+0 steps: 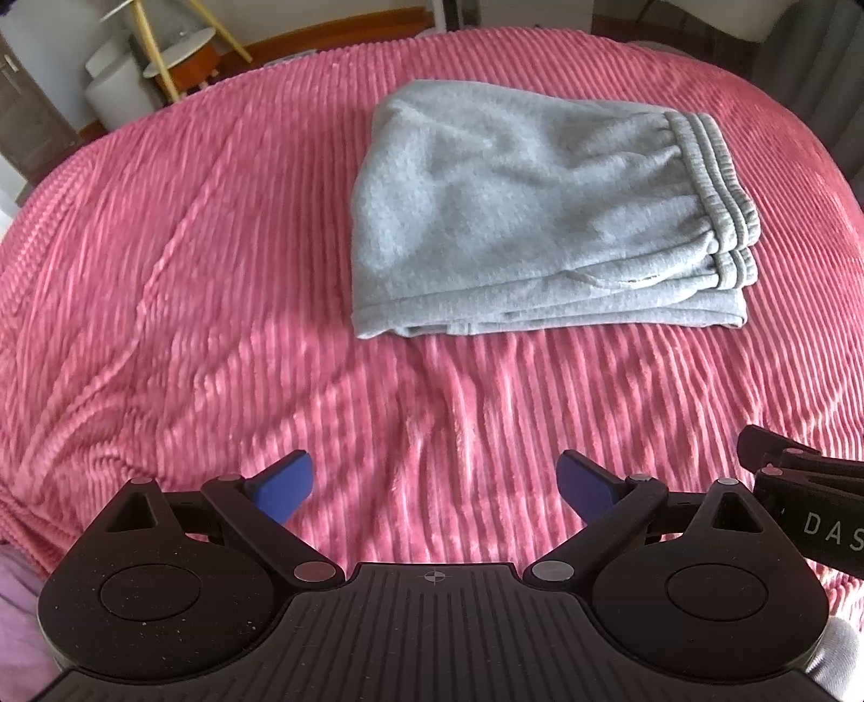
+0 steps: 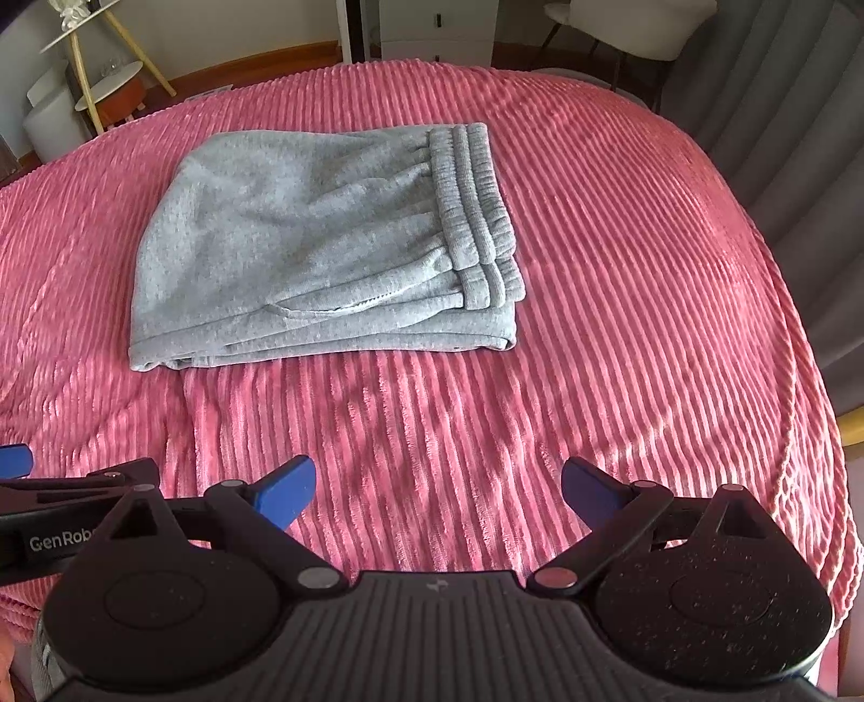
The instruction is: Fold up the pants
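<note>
Grey sweatpants (image 1: 529, 216) (image 2: 324, 254) lie folded into a compact stack on the pink ribbed bedspread (image 1: 189, 270) (image 2: 648, 270). Their elastic waistband (image 1: 718, 178) (image 2: 475, 200) is on the right side of the stack. My left gripper (image 1: 434, 486) is open, hovering over the bedspread well short of the pants, nothing between its blue fingertips. The right gripper (image 2: 437, 486) is open too and empty, at a similar distance from the pants. Each gripper's black body shows at the edge of the other's view.
A white round side table with yellow legs (image 1: 178, 48) (image 2: 108, 81) stands beyond the bed's far left. A white cabinet (image 2: 437, 27) and a chair (image 2: 621, 27) are behind the bed. Grey curtains (image 2: 783, 108) hang at the right. Bare bedspread surrounds the pants.
</note>
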Demonstrator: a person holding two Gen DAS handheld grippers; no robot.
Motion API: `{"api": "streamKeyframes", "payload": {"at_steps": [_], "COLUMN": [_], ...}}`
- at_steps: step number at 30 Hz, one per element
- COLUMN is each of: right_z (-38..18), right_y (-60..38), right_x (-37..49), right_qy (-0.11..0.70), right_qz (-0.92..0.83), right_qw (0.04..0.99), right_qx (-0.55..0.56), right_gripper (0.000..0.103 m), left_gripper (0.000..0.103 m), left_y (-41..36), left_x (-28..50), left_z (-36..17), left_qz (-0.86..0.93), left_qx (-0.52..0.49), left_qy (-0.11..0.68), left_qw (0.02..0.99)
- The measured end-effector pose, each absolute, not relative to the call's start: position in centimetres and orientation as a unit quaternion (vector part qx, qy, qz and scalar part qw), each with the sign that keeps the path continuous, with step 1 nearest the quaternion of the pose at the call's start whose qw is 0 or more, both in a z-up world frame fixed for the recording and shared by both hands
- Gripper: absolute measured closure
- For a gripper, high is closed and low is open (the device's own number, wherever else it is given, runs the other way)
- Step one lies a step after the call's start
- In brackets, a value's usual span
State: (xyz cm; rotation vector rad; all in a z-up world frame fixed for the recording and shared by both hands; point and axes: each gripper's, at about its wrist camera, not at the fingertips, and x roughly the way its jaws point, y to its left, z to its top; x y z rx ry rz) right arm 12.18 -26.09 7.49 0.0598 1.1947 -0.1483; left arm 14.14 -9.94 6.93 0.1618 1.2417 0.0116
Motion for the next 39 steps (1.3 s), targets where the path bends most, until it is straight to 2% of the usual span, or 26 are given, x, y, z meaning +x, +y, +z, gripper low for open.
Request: {"api": "streamKeyframes", "payload": {"at_steps": [39], "right_z": [7.38], "right_y": [-25.95], "right_x": [11.95], "right_qy": [0.564], "right_qz": [-0.064], "right_qw": [0.823], "right_qx": [0.030], "right_gripper": [0.005], "left_gripper": [0.003], "left_y": [-9.71], "left_x": [14.05], "left_z": [7.06], "left_qz": [0.013], "left_qx": [0.073], "left_qy": [0.579], "left_qw": [0.812]}}
